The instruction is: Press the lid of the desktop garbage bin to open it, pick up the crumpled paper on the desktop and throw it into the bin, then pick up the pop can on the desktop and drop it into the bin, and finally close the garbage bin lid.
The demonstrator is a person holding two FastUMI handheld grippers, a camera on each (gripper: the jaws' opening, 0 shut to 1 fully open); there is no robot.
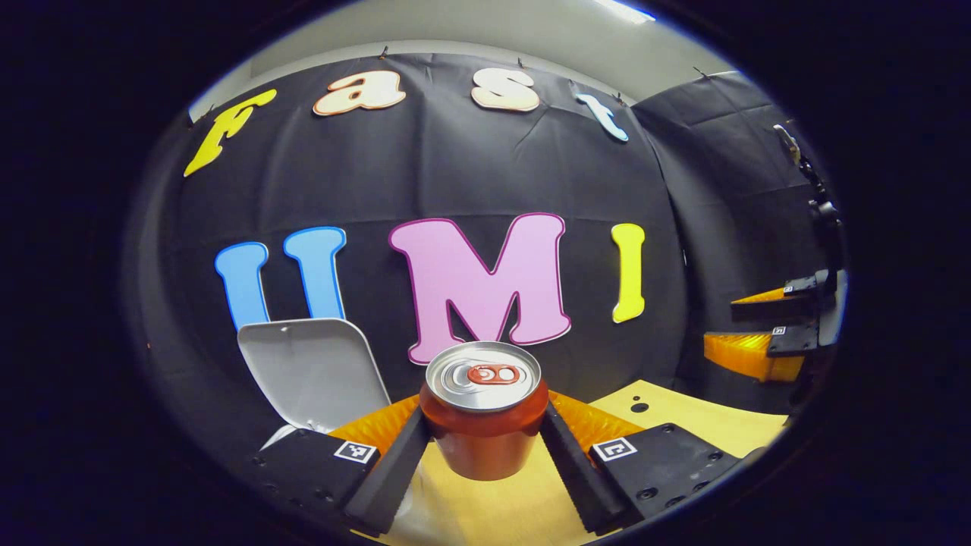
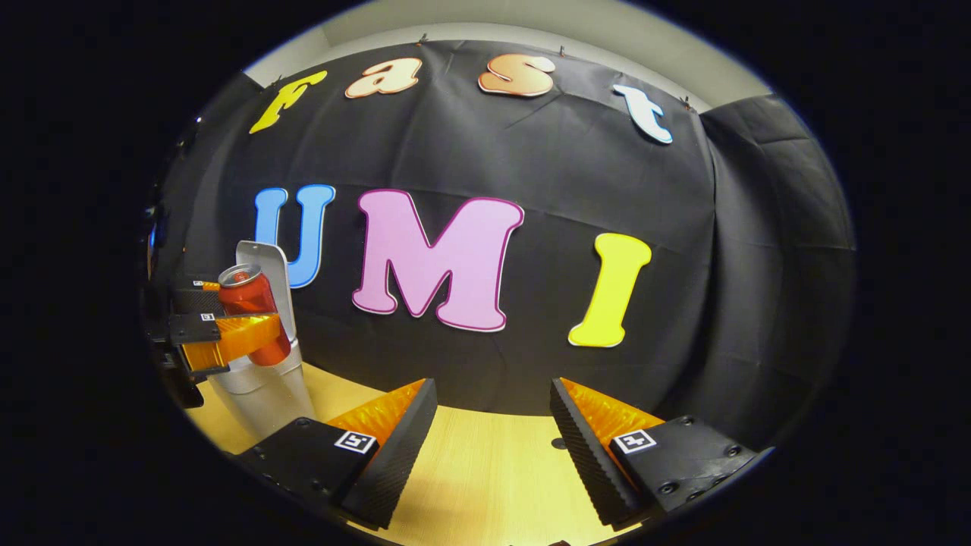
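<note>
Left tool (image 1: 485, 447) clamping pop can (image 1: 484, 409) upright, lifting it clear of desk (image 1: 705, 421), just beside bin (image 2: 262, 394) with lid (image 1: 311, 371) standing open. Right tool (image 2: 493, 447) idling agape, holding nothing. Can-drop step in hand; next: centring can over bin mouth, then releasing. Crumpled paper presumably binned.

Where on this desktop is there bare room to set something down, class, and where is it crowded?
Free: the bare desktop ahead of the open right gripper, running to the booth wall. Crowded: the far left in the right gripper view, where the left gripper holds the pop can in the air, right by the garbage bin with its raised lid.
</note>
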